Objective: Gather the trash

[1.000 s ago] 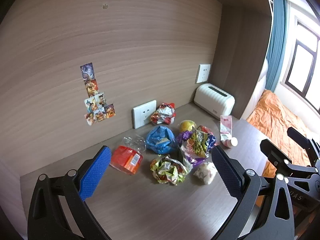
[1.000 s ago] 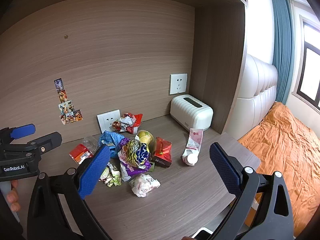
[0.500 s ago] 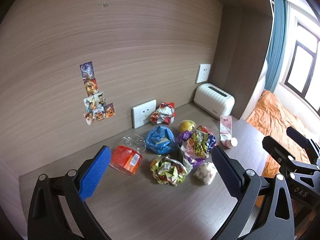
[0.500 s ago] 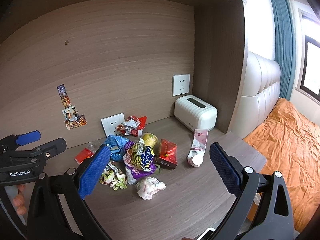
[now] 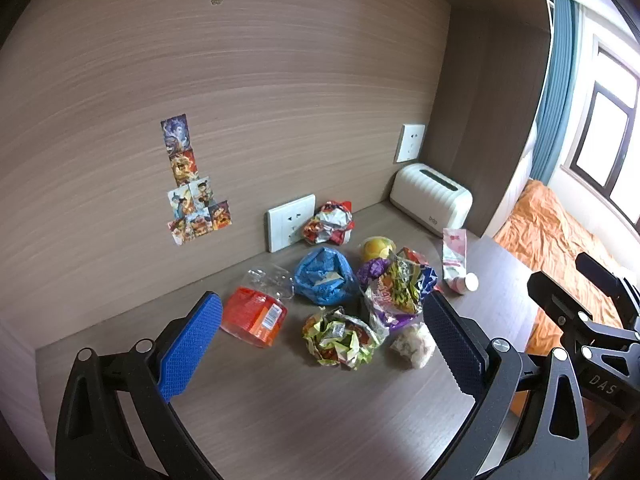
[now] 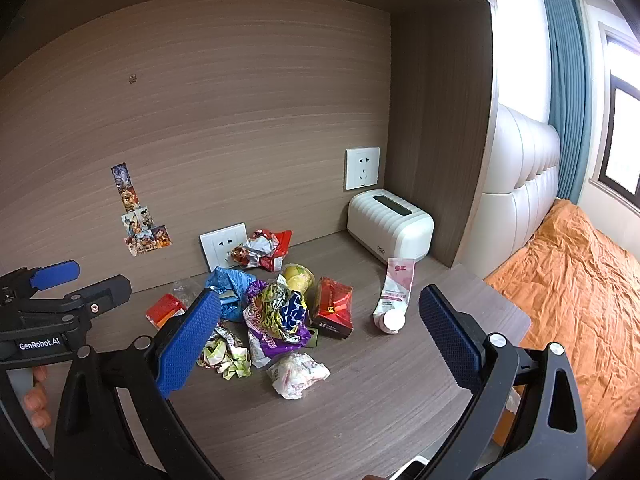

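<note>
"genrobot.ai" in white on the black body of the left gripper, seen from the right wrist view. "das" in pale letters on the black frame of the right gripper, seen from the left wrist view. small dark logo on the front of the white box, letters too small to read. red characters at the top of the pink tube, not legible. print on the crumpled purple and yellow wrapper too creased to read. barcode on the orange packet, digits unreadable.

the table is grey-brown woodgrain. on it lie a blue bag, an orange-red wrapper and a purple-yellow patterned packet. the white ribbed box sits at one o'clock of them.
</note>
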Demonstrator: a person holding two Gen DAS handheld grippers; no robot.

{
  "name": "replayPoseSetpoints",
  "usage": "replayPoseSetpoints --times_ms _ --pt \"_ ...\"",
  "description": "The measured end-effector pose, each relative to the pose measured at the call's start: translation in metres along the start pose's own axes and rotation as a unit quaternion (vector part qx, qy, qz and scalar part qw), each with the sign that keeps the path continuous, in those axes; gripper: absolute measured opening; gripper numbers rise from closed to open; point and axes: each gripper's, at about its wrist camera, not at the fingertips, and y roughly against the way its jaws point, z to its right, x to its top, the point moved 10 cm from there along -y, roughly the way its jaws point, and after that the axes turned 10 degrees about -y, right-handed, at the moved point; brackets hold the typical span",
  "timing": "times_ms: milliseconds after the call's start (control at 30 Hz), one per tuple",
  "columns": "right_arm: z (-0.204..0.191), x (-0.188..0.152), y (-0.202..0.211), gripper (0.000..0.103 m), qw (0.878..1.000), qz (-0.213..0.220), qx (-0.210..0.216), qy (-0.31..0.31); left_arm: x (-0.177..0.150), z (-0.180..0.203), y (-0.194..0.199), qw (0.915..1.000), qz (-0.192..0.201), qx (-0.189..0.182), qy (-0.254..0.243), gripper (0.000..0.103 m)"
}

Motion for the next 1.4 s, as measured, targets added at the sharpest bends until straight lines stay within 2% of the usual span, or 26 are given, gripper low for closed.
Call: replayPoseSetpoints --times_ms 133,533,833,1033,1200,1400 --pt "0.0 0.0 -0.001 0.099 1.0 0.0 0.0 0.001 -0.002 0.0 -0.001 0.9999 -0.013 0.001 -0.003 0.098" --pt "-0.007 -0.004 -0.01 0.099 1.0 -0.01 0.0 0.007 -0.003 -0.001 -0.007 1.0 -0.004 -0.003 0.004 0.098" --pt "-0.017 -0.012 -0.031 0.099 0.999 -0.033 0.0 0.017 -0.007 -0.012 -0.031 0.9997 -0.02 -0.006 0.01 0.098" --pt "-0.025 -0.027 -0.07 0.099 0.998 -0.066 -0.003 0.021 -0.014 -0.028 -0.064 0.9994 -0.022 0.012 -0.026 0.098" --pt "-0.03 -0.042 -0.101 0.099 0.995 -0.088 -0.019 0.035 -0.03 -0.043 -0.104 0.998 -0.048 0.005 -0.041 0.098" --pt "-0.03 -0.058 -0.135 0.099 0.992 -0.114 -0.038 0.044 -0.047 -0.058 -0.152 0.995 -0.084 0.016 -0.051 0.098"
